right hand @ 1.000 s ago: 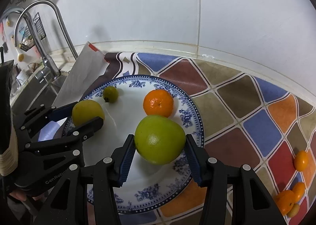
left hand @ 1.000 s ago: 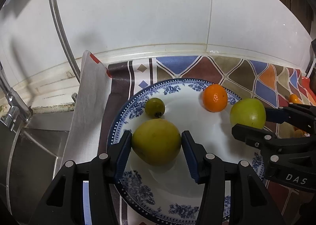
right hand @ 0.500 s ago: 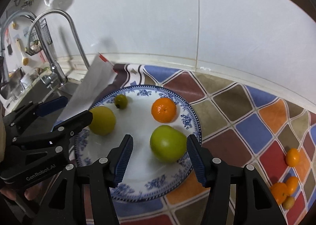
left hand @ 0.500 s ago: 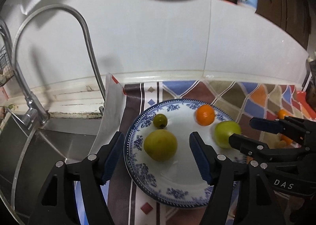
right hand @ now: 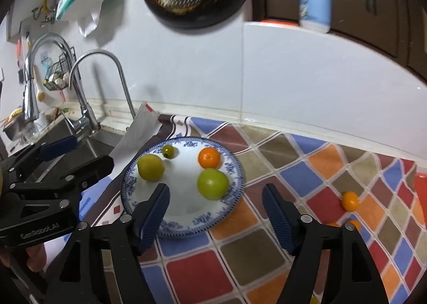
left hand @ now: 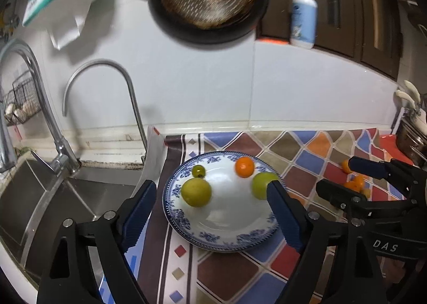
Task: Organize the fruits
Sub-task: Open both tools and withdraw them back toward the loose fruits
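I am holding my left gripper [left hand: 210, 213] and right gripper [right hand: 216, 213] spread wide and empty above the plate [right hand: 186, 229]; green fruit [right hand: 212, 184], yellow fruit [right hand: 150, 167], orange [right hand: 209, 157] sitting apart on it

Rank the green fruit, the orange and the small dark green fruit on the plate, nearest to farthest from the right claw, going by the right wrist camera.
1. Green fruit, at the plate's right edge, just ahead of the right claw.
2. Orange, directly behind it.
3. Small dark green fruit, at the far left rim of the plate.
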